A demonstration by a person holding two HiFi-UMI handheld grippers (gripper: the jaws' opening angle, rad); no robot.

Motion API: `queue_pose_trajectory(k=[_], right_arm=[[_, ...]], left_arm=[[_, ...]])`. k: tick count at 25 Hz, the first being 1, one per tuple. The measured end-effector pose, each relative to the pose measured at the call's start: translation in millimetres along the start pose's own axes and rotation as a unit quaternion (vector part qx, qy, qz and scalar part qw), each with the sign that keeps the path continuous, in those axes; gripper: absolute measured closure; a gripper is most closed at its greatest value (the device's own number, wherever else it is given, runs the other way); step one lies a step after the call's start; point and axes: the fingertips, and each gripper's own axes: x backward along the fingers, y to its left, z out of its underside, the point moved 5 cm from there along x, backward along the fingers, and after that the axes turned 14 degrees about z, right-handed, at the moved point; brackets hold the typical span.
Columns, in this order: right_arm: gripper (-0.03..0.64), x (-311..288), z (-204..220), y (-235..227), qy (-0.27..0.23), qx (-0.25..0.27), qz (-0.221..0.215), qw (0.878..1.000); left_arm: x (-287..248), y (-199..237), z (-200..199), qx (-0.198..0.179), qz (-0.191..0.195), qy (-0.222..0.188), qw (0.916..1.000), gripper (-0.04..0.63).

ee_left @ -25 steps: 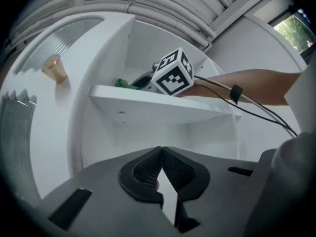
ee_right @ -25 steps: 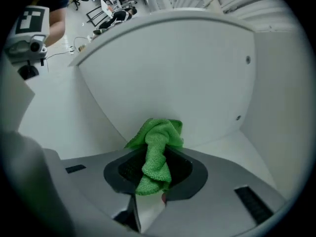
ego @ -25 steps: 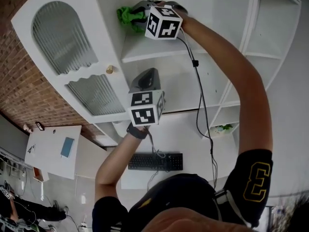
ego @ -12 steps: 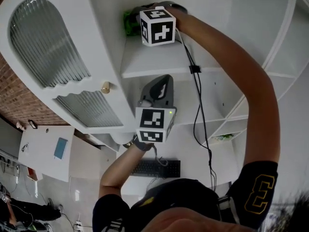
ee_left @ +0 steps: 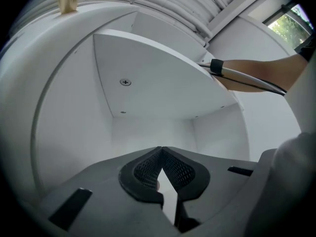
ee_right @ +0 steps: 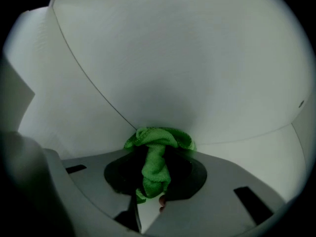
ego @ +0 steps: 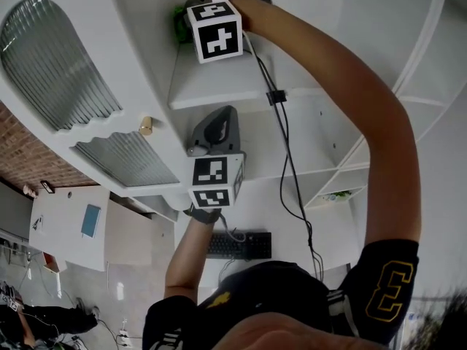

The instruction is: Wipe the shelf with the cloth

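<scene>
Pinching green cloth (ee_right: 158, 139) in right gripper (ee_right: 154, 174), wad bunched just ahead of jaw tips, touching upper shelf (ego: 219, 86) at its inner seam. Left gripper (ee_left: 161, 164) pressed together, empty, below that shelf, farther off.

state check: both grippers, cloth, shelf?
right gripper: shut on the green cloth.
green cloth: bunched, clamped between the jaws, its front wad at the shelf's corner.
left gripper: shut, nothing between the jaws, pointing into the compartment under the shelf.
shelf: cloth at its left end.
</scene>
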Motion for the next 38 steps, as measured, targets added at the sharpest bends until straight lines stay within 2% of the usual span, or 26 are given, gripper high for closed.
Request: queue_pose_trajectory(k=[8,18,28,38], right_arm=[[0.537,2,13,8,0.024,-0.006,-0.007,1.0],[0.538,16,30,8,0.042,-0.041,-0.007,0.998],[0.538,29,51,10,0.064,-0.054,-0.016,0.996],[0.538,51,87,14,0.118,-0.073,-0.024,0.99]], left_arm=[[-2,-5,8,0.007,-0.004,0.031,0.9995,0.584],[-5,-11,2,0.014,-0.002,0.026,0.9996,0.584],[-6,-14,4,0.014,0.004,0.029,0.9995,0.584],[-5,-23,7,0.016,0.015,0.029,0.9993,0.584]])
